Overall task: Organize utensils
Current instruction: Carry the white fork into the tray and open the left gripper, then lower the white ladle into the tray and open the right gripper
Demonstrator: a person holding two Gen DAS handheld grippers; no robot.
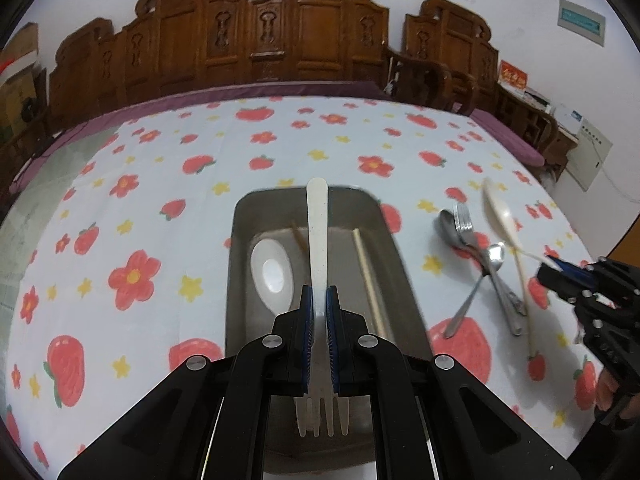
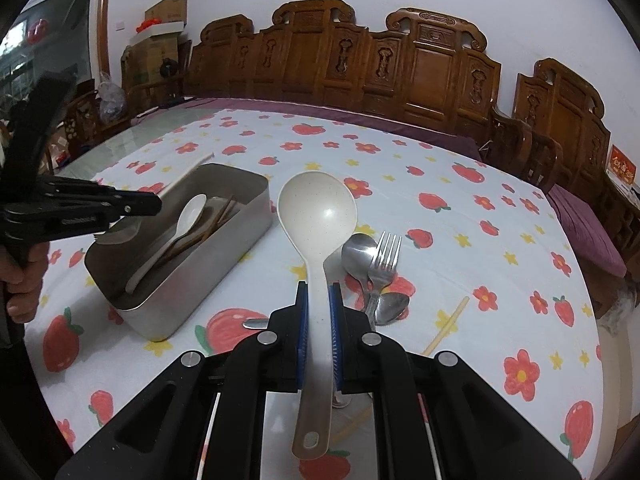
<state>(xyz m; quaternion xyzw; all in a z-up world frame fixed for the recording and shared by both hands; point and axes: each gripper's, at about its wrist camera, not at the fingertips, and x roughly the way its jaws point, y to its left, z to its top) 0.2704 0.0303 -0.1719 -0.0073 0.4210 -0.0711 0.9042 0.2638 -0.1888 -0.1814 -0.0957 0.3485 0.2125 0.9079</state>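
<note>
Left wrist view: left gripper (image 1: 319, 312) clamps a cream plastic fork (image 1: 317, 256) above the rectangular steel tin (image 1: 244, 216) on the desk, right gripper (image 2: 319, 312) pinching a speckled plastic ladle (image 2: 318, 216) beside loose metal cutlery (image 2: 374, 268).

Metal tray (image 1: 240, 216): rectangular, steel, on the floral cloth; holds a white soup spoon (image 1: 272, 272), brown chopsticks, one pale chopstick (image 1: 368, 280). Cream plastic fork (image 1: 318, 248) held above the tray, tines toward camera. Large speckled cream ladle (image 2: 318, 216) held off the cloth, bowl forward. Beside the tray: two steel spoons and a steel fork (image 2: 384, 260) overlapping, loose chopstick (image 2: 448, 324) further right.
</note>
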